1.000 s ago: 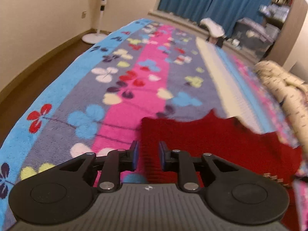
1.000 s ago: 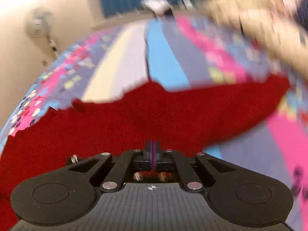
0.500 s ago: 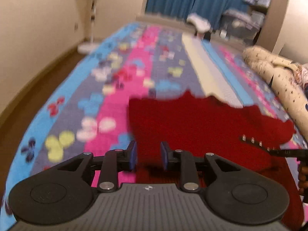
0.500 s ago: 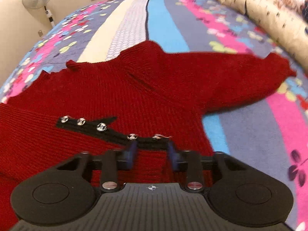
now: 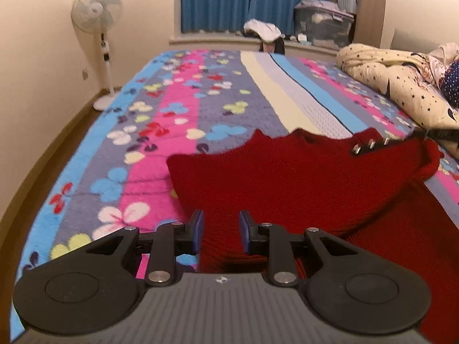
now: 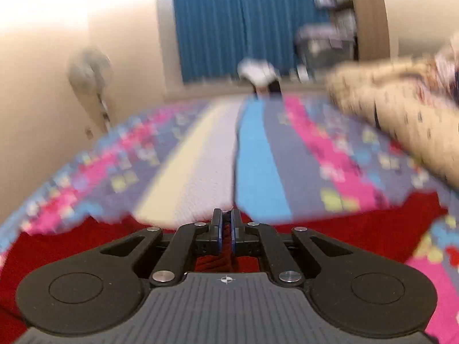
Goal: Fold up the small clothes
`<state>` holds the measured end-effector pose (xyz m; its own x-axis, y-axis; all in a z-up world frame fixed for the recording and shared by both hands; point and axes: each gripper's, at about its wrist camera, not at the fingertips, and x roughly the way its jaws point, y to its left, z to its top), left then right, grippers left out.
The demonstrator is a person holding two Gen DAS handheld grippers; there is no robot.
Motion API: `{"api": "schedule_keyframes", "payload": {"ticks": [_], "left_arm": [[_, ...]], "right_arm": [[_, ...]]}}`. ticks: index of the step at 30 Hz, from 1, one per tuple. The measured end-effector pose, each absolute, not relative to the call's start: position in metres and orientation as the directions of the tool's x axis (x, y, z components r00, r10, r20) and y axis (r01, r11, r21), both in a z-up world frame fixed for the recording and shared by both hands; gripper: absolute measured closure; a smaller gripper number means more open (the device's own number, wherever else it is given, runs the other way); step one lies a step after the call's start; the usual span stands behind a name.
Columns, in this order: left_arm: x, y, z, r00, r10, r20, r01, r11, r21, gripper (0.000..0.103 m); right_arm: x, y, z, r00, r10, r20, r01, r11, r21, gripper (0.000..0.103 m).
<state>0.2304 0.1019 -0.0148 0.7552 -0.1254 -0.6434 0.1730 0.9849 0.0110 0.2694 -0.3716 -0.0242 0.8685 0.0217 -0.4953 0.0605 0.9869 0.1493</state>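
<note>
A red knit sweater (image 5: 287, 186) lies spread on the patterned bedspread (image 5: 183, 109). My left gripper (image 5: 221, 230) hovers over the sweater's near left edge. Its jaws stand a little apart, and red cloth shows through the gap beneath them. A black strip with metal snaps (image 5: 370, 144) on the sweater is lifted off the bed at the far right and runs out to the picture's edge. The right wrist view is blurred. In it my right gripper (image 6: 225, 229) is shut, with red knit pinched between its pads. More of the sweater (image 6: 344, 229) hangs below and to both sides.
A cream star-print quilt (image 5: 401, 91) is bunched along the bed's right side. Beyond the bed's left edge is wooden floor (image 5: 43, 157) with a standing fan (image 5: 97, 8). At the far end, by the blue curtain (image 5: 243, 0), are storage boxes (image 5: 321, 20) and a white bundle (image 5: 264, 30).
My right gripper was open over the snap strip half a second ago. It has now shut on the sweater and risen, lifting that edge. My left gripper slid sideways along the sweater and rolled level.
</note>
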Motion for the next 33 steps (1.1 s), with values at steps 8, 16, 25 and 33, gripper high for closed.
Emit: {"api": "schedule_keyframes", "payload": {"ticks": [8,16,25,33], "left_arm": [[0.248,0.095,-0.033,0.694,-0.169,-0.699,0.215,0.976,-0.022,0.075],[0.261,0.101,-0.048,0.618,-0.088,-0.781,0.146,0.989,0.005,0.062],[0.257,0.101,-0.036,0.651,-0.082,-0.755,0.122,0.993,-0.003,0.062],[0.262,0.103,-0.038,0.652,-0.082,-0.754,0.122,0.992,-0.002,0.062]], "right_arm": [[0.282,-0.388,-0.046,0.777,0.08,-0.624,0.107,0.961,0.257,0.088],[0.288,-0.39,-0.046,0.75,0.017,-0.661,0.157,0.967,0.202,0.071],[0.289,-0.495,-0.053,0.754,-0.19,-0.628,0.46,0.836,0.3,0.059],[0.27,-0.608,-0.115,0.752,-0.33,-0.571,0.645,0.546,0.534,0.059]]}}
